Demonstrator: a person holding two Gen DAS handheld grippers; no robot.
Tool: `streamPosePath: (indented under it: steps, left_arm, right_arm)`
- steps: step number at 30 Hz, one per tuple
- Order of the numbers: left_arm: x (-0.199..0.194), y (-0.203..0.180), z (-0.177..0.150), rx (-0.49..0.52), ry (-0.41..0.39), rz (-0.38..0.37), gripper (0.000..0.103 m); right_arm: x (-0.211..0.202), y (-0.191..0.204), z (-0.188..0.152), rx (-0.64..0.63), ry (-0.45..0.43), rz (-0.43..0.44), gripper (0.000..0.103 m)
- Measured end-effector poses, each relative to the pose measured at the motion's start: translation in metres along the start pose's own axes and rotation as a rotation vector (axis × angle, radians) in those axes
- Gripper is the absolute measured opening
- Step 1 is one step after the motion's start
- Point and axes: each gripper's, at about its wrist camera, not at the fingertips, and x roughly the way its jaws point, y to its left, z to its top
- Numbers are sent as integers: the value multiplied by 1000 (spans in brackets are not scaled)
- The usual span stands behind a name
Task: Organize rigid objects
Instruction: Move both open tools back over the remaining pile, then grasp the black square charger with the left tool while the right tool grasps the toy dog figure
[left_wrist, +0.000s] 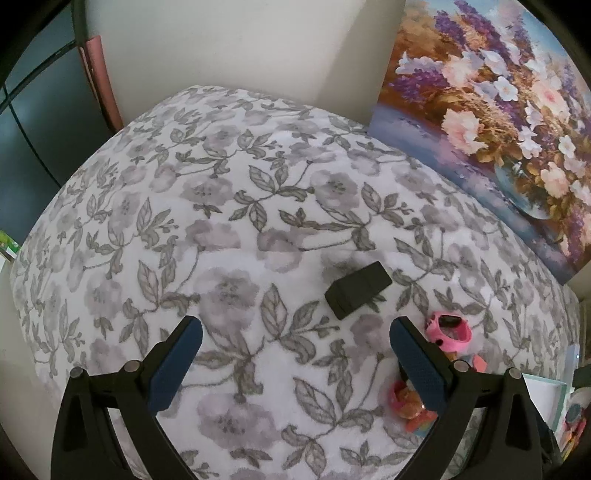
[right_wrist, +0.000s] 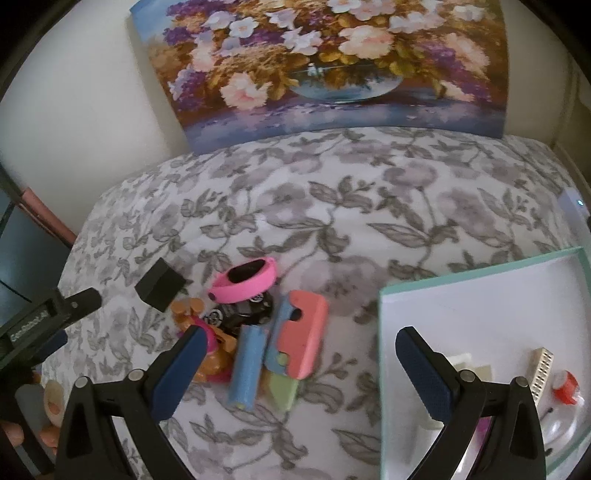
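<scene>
I have both tongs spread and empty: left tongs (left_wrist: 295, 336) hang short of the black block (left_wrist: 357, 290), right tongs (right_wrist: 299, 345) between toy pile (right_wrist: 258, 325) and box (right_wrist: 480, 295) (some bits already inside). Only my right view shows that box clearly.

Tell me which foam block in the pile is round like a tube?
The blue foam block. It is a cylinder lying on its side, while the coral pink block beside it is flat with notches, and the green one is pointed.
</scene>
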Motion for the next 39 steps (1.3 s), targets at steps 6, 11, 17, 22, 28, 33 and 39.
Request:
streamPosePath:
  steps: [6, 11, 17, 22, 28, 33, 39]
  left_arm:
    - [11, 6, 6, -7, 20, 24, 101]
    - [21, 15, 10, -22, 30, 52, 101]
    - [36, 24, 12, -41, 53, 64, 101]
    - [45, 30, 12, -43, 72, 75, 101]
    - [53, 29, 8, -39, 98, 64, 101]
    - [54, 27, 8, -33, 100, 59, 101]
    - [58, 24, 6, -28, 113, 56, 101]
  right_arm:
    - [8, 17, 5, -39, 3, 46, 100]
    - [17, 38, 4, -84, 12, 77, 98]
    - [29, 54, 3, -129, 20, 93, 85]
    - [38, 61, 2, -147, 29, 105, 75]
    - [40, 73, -1, -188, 30, 132, 60]
    - [43, 76, -3, -202, 39, 131, 47]
    - [50, 76, -6, -203, 51, 132, 43]
